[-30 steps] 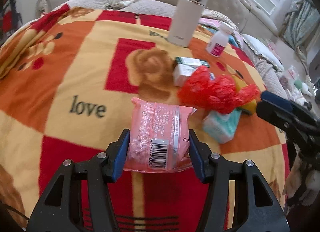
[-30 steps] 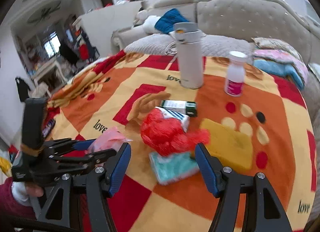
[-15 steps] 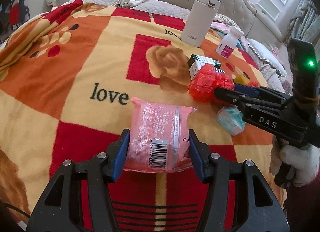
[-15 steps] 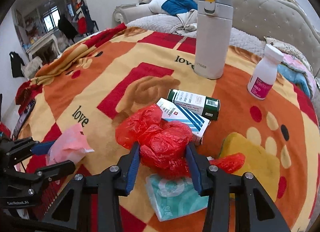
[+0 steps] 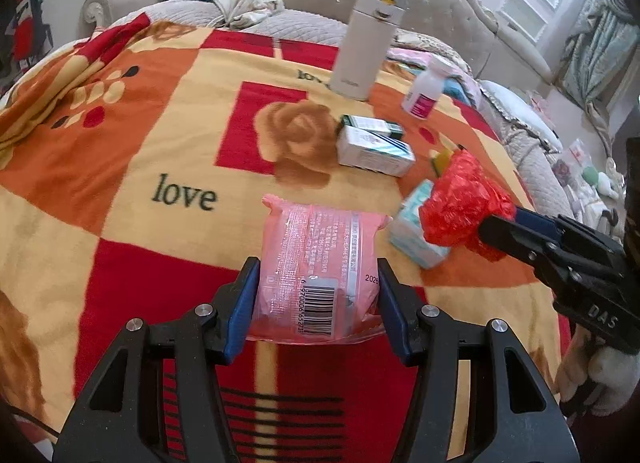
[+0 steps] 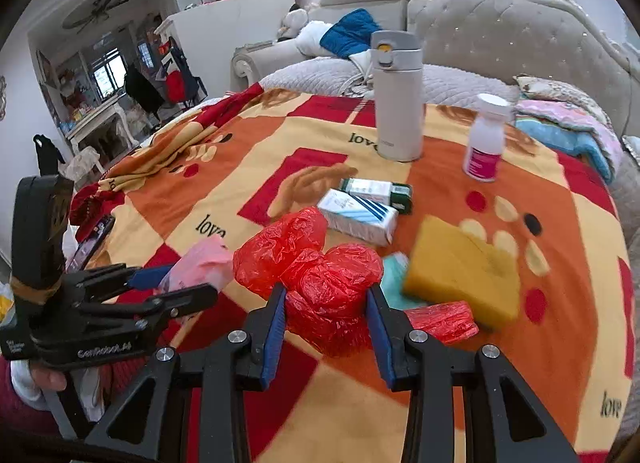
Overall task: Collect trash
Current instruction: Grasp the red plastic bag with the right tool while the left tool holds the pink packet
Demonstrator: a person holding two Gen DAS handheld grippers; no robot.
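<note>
Claws both loaded: left claw clamps the pink packet above the blanket, right claw squeezes the red bag beside the sponge.

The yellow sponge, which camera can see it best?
The right wrist view. There the yellow sponge lies in plain sight on the blanket, nearly its whole top showing. In the left wrist view only a small yellow bit peeks out behind the red bag held in the right gripper.
</note>
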